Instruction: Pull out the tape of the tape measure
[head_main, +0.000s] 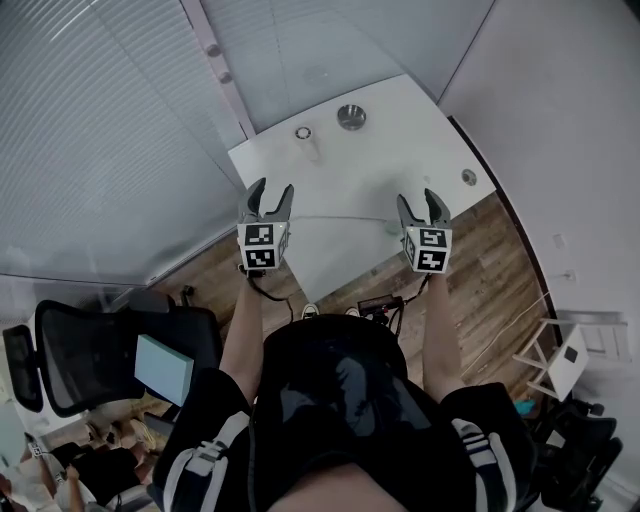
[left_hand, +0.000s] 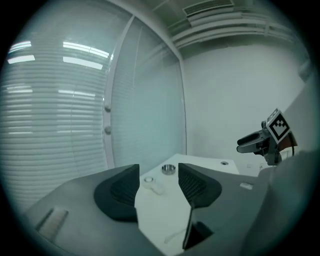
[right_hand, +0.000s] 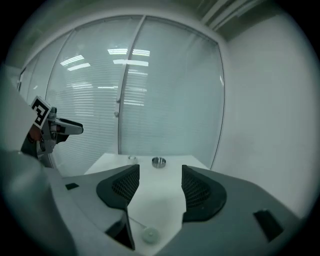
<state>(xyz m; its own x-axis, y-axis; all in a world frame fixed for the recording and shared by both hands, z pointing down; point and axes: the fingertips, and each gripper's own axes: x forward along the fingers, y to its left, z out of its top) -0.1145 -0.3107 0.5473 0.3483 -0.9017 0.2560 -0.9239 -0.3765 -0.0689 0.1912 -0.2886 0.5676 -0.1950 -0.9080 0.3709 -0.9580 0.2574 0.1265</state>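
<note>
A small round white tape measure case lies on the white table, just below my right gripper; in the head view the case sits near the front edge. Its thin white tape runs leftward across the table toward my left gripper, and the tape's end shows low in the left gripper view. My left gripper and right gripper hover above the table's front edge, both open with nothing between the jaws.
A round metal dish and a small ring-shaped object sit at the table's far side. A round grommet is at the right corner. Glass walls with blinds stand behind the table. An office chair is at my left.
</note>
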